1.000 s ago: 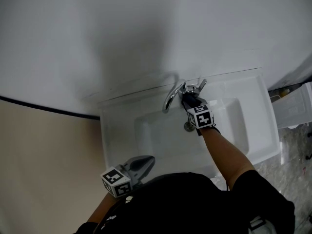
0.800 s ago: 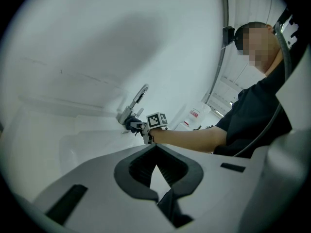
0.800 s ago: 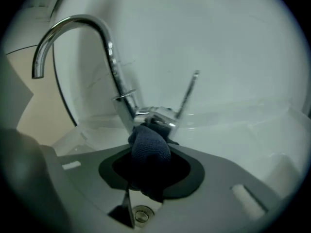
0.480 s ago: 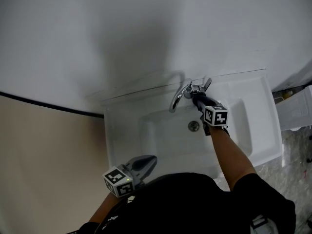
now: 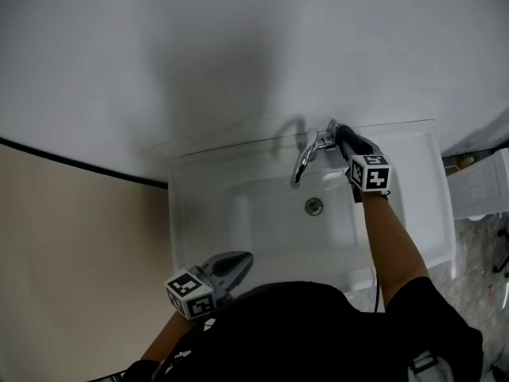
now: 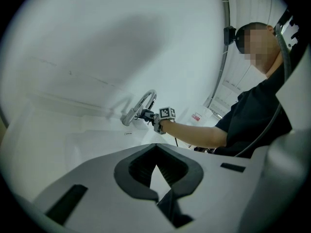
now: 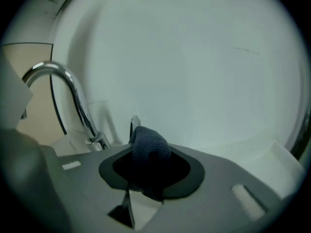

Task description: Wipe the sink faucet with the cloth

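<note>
Right gripper [image 5: 347, 138] has shifted from in front of the one faucet [image 5: 305, 157] to its right, fingers clamping the one cloth [image 7: 149, 147] by the handle. Left gripper [image 5: 235, 264] hovers well in front of the faucet, fingers closed, empty.

The faucet [image 5: 306, 153] stands at the back rim of the sink [image 5: 413, 213], just left of the cloth [image 7: 148, 147] between the jaws of the right gripper [image 5: 343, 136].

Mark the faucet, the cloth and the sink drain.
faucet [image 5: 302, 161], head view, on the middle of the curved spout.
cloth [image 7: 148, 144], right gripper view, on the bunched dark fold.
sink drain [image 5: 314, 206], head view, on its round metal centre.
</note>
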